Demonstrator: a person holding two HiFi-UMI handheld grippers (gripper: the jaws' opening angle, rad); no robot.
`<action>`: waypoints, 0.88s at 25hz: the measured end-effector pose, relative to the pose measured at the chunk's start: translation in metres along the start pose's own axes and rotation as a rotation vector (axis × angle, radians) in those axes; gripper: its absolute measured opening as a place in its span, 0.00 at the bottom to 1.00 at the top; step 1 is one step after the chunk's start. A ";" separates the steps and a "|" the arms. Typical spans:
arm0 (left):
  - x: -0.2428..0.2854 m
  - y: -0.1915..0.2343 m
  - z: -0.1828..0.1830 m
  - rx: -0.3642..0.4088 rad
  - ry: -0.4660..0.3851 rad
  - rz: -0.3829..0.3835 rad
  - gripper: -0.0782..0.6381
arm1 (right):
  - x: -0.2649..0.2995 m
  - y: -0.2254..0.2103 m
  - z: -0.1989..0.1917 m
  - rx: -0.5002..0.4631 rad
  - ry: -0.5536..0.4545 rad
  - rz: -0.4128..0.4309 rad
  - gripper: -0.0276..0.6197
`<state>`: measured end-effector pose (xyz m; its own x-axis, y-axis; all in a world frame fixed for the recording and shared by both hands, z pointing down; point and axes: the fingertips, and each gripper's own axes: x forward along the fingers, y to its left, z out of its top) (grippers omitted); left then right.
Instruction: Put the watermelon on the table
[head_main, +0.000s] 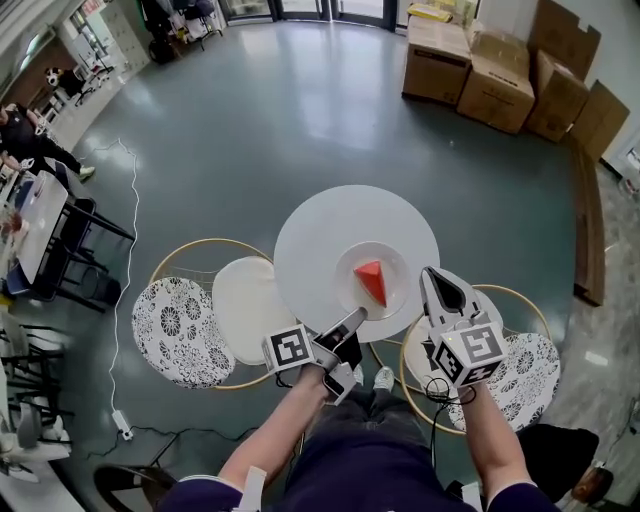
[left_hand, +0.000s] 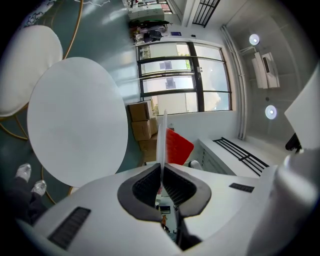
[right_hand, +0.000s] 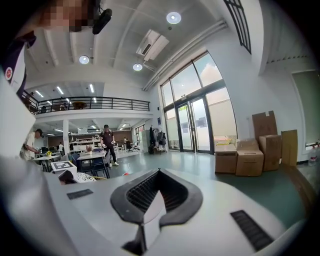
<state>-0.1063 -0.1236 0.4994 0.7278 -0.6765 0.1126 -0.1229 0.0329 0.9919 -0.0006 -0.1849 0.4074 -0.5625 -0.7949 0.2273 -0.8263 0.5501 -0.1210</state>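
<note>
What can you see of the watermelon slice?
The watermelon is a red wedge, plain and smooth-looking, with no rind or seeds discernible. It lies on a round white plate, tapered end toward the person, over the round white table. Only the plate touches it; the left gripper is shut on the plate's rim, clear of the slice.

Glossy grey-green floor (head_main: 300, 120), stacked cardboard boxes (head_main: 500, 70) at the far wall, tall glazed doors and windows (right_hand: 195, 117), round recessed ceiling lights (right_hand: 173, 17), ceiling air-conditioning cassette (right_hand: 152, 45), mezzanine with black railing (right_hand: 100, 103), round white desk (head_main: 330, 225), gold-framed stools (head_main: 180, 330) with patterned seats, white cable (head_main: 133, 200) on the floor.
</note>
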 end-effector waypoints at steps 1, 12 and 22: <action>0.001 0.003 0.001 -0.003 -0.001 0.012 0.13 | 0.001 -0.002 -0.001 0.002 0.000 0.002 0.05; 0.036 0.051 0.001 -0.024 0.024 0.067 0.13 | 0.008 -0.042 -0.041 0.042 0.064 -0.041 0.05; 0.068 0.127 0.013 -0.059 0.036 0.165 0.13 | 0.027 -0.068 -0.100 0.095 0.180 -0.066 0.05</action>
<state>-0.0811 -0.1747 0.6319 0.7251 -0.6314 0.2749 -0.2034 0.1850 0.9615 0.0431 -0.2179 0.5183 -0.5000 -0.7652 0.4055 -0.8649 0.4649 -0.1891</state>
